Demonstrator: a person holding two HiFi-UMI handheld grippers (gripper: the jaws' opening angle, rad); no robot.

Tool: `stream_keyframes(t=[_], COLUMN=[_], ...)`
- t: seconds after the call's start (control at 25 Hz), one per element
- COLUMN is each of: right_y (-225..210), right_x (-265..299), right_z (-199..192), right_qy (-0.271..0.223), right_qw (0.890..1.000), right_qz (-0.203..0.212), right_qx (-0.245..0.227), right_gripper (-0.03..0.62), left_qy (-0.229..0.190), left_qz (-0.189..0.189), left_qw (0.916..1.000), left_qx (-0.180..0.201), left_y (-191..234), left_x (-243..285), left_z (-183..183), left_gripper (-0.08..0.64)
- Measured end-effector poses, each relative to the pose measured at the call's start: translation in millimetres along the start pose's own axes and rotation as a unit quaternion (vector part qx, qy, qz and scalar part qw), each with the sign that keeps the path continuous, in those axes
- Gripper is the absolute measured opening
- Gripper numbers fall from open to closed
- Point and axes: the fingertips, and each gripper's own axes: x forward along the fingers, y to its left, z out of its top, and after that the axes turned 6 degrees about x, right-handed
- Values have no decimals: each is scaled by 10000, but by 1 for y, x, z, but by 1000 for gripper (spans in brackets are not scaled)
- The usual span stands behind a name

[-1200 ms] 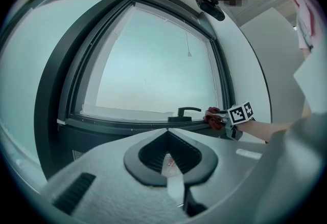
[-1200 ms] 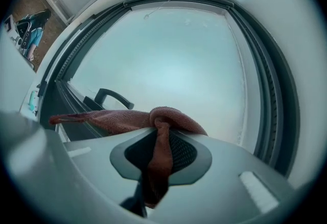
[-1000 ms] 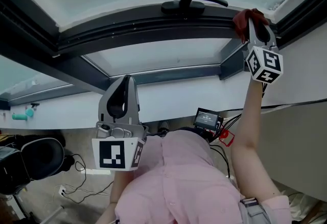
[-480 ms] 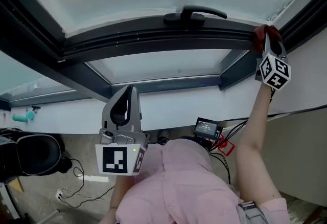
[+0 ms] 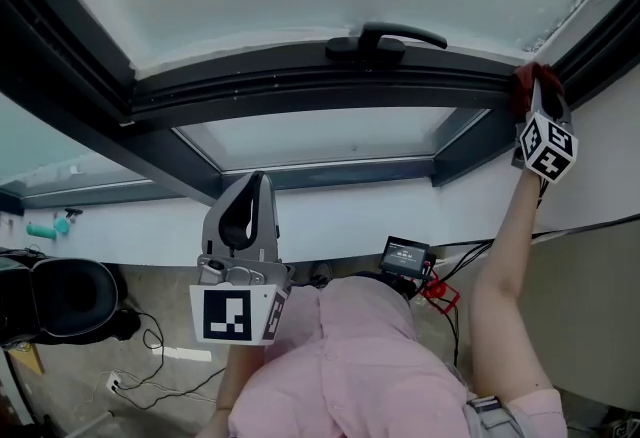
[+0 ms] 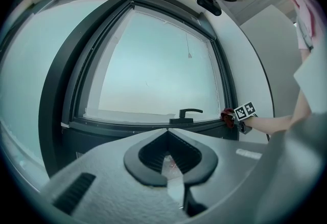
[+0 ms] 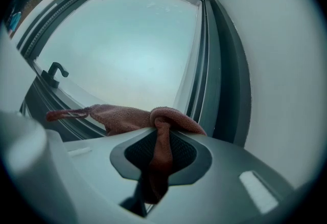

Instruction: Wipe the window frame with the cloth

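A dark grey window frame (image 5: 300,86) runs across the head view, with a black handle (image 5: 385,38) on its lower rail. My right gripper (image 5: 540,106) is shut on a reddish-brown cloth (image 5: 530,86) and presses it against the frame's right end, at the corner by the white wall. In the right gripper view the cloth (image 7: 158,126) hangs pinched between the jaws and drapes left over the rail. My left gripper (image 5: 240,216) is held low, away from the frame, jaws shut with nothing in them. The left gripper view shows the cloth (image 6: 227,115) far off at the frame's right corner.
A white sill (image 5: 350,201) lies below the frame. On the floor are cables (image 5: 150,366), a small screen device (image 5: 403,253) and a dark round seat (image 5: 60,301). A teal object (image 5: 45,224) rests at the far left. The white wall (image 5: 610,156) borders the frame on the right.
My right gripper slid the cloth rightward along the frame's rail, ending in the right corner by the wall. The left gripper stayed about where it was.
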Motion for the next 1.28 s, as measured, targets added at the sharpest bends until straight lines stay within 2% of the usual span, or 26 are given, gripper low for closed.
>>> stream_keyframes(t=[0.12, 0.24, 0.36, 0.52, 0.68, 0.8, 0.96, 1.28], right_y=[9, 43, 102, 185, 246, 278, 315, 324], right_x=[-9, -38, -72, -110, -124, -123, -117, -106], right_z=[12, 39, 67, 91, 85, 69, 55, 46], right_qy=[-116, -574, -1029, -1416, -1337, -1084, -850, -861], right_qw=[9999, 9980, 9907, 9726, 9635, 9591, 9531, 9511], right_qz=[-32, 264, 894, 1826, 2313, 2595, 2900, 2958], right_qx=[-111, -71, -6, 266, 160, 317, 159, 210], right_gripper=[67, 67, 67, 67, 67, 67, 67, 67], left_qy=[-6, 15, 11, -4, -2, 20, 32, 98], left_qz=[26, 44, 28, -4, 13, 39, 97, 258], left_qw=[10000, 10000, 10000, 10000, 10000, 10000, 9999, 9995], left_qx=[5, 0, 0, -13, -30, -37, -49, -162], left_y=[1, 3, 4, 3, 6, 8, 14, 23], left_x=[-1, -2, -1, -1, -4, -8, -12, -14], left_z=[1, 1, 1, 0, -1, -2, -2, -6], left_gripper=[-3, -3, -3, -3, -3, -3, -3, -3])
